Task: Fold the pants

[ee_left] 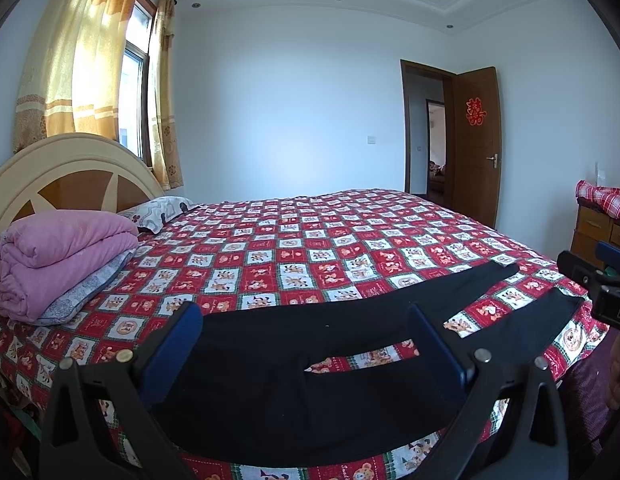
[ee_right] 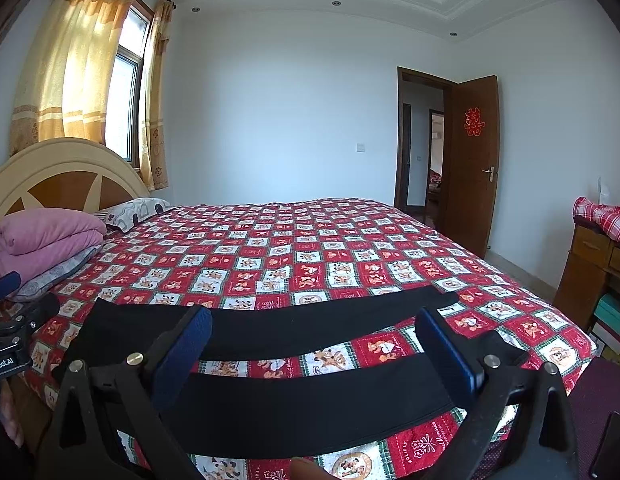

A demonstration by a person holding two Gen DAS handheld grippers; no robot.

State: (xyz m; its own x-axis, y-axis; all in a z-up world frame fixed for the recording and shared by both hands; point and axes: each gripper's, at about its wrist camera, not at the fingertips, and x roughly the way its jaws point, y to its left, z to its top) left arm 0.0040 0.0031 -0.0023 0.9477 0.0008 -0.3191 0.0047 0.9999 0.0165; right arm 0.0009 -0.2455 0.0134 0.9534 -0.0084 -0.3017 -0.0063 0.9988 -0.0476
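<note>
Black pants (ee_left: 269, 376) lie spread flat along the near edge of the bed, the waist toward the left and the two legs parted toward the right. In the right wrist view the two legs (ee_right: 310, 400) run across as separate bands. My left gripper (ee_left: 305, 336) hovers open above the waist and crotch area, with nothing between its blue pads. My right gripper (ee_right: 314, 340) is open above the legs, also holding nothing. The right gripper's body (ee_left: 598, 280) shows at the right edge of the left wrist view.
A red checked cartoon bedspread (ee_left: 310, 248) covers the bed. A folded pink quilt (ee_left: 57, 256) and pillows sit by the headboard at left. A wooden dresser (ee_right: 594, 264) with red plaid cloth stands at right. An open brown door (ee_right: 470, 160) is beyond.
</note>
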